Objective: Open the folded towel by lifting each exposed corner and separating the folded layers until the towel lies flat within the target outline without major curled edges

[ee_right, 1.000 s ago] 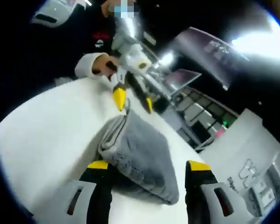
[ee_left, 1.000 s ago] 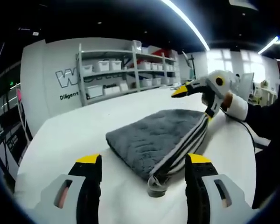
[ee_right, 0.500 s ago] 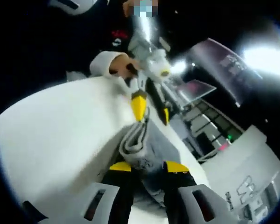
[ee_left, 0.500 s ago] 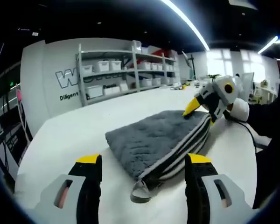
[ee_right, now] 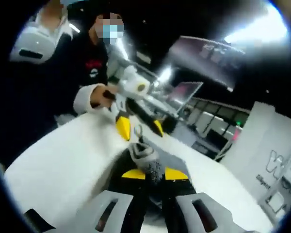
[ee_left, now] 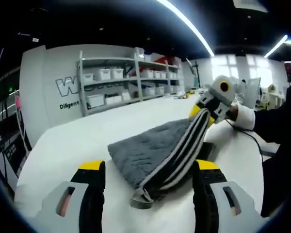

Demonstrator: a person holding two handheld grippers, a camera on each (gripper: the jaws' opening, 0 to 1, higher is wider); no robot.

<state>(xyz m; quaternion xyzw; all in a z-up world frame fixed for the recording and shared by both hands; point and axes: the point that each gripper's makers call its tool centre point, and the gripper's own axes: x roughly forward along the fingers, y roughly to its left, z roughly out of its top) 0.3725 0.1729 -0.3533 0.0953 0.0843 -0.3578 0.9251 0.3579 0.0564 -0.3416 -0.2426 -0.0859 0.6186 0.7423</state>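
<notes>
A grey folded towel (ee_left: 136, 150) with striped layered edges lies on the white table (ee_left: 72, 141). My right gripper (ee_left: 202, 110) is shut on the towel's far corner and holds it raised, so the layers slope up toward it. In the right gripper view, the yellow-tipped jaws of the right gripper (ee_right: 155, 174) pinch that bunched corner of the towel (ee_right: 146, 158). My left gripper (ee_left: 149, 170) stands open just before the near corner, where a small loop tag (ee_left: 141, 199) hangs. Across the towel, the left gripper (ee_right: 139, 128) appears open in a person's hand.
Metal shelving (ee_left: 121, 80) with white bins lines the far wall behind the table. A person in dark clothes (ee_right: 72, 73) stands at the table's edge (ee_right: 43, 145). Bare tabletop lies to the left of the towel.
The right gripper has shut on the towel's far corner and lifted it off the table. The left gripper has stayed open at the near corner.
</notes>
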